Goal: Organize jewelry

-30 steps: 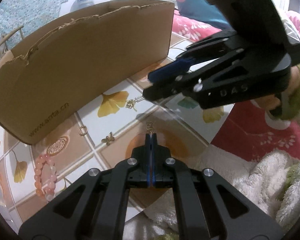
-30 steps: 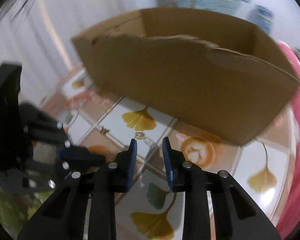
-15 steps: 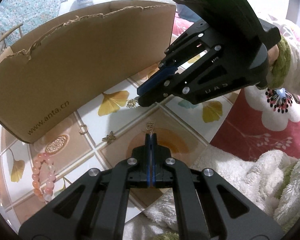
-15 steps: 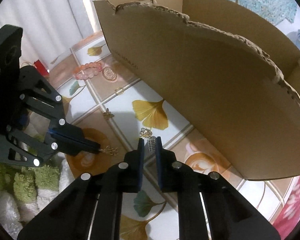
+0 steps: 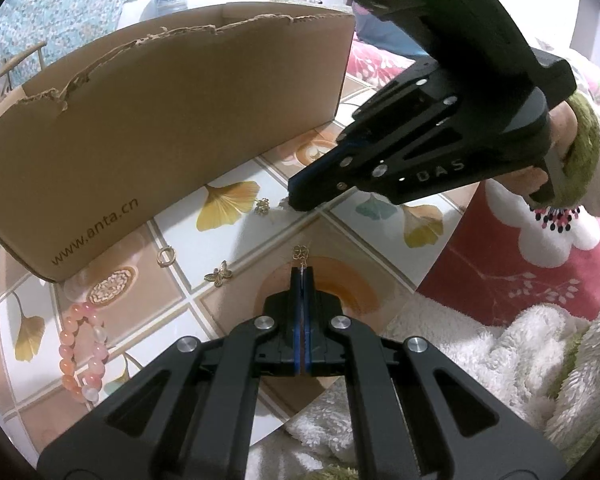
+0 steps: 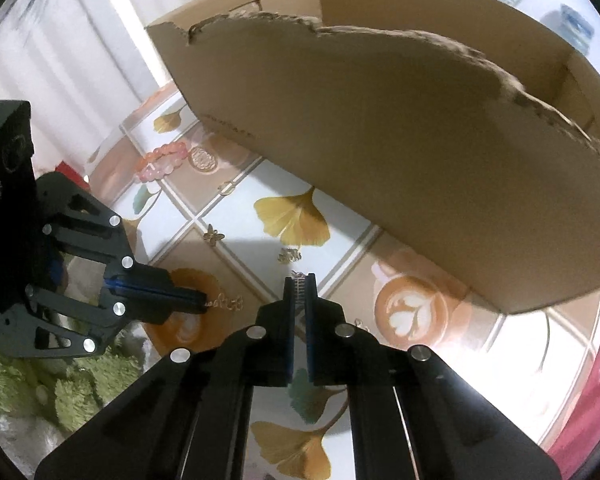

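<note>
Right wrist view showed my right gripper (image 6: pixel 300 280) angled down at the desk (image 6: pixel 520 364), its jaws having just been closing until they pinched a small silvery comb-like piece (image 6: pixel 299 285) at the very tips. Just beyond those tips a gold filigree charm (image 6: pixel 289 255) lay loose on a white tile, beside a printed yellow ginkgo leaf. To the left my left gripper (image 6: pixel 205 303) was pressed together on the stem of a gold earring (image 6: pixel 230 303), whose openwork end stuck out past the tips over an orange coffee-cup print.

From the left wrist view I saw the same earring (image 5: pixel 300 253) poking out of the left gripper (image 5: pixel 301 270), and the right gripper (image 5: pixel 294 199) came in from the upper right with a hand (image 5: pixel 556 152) in a green-and-cream fuzzy sleeve behind it. On the tiles further out lay a gold butterfly charm (image 5: pixel 218 274), a small gold ring (image 5: pixel 165 256) and, near the left edge, a pink bead bracelet (image 5: pixel 81 353). A torn cardboard box (image 5: pixel 172 120) stood behind all of it, its open top jagged. A white fluffy towel (image 5: pixel 472 352) lay at the desk's near corner.
</note>
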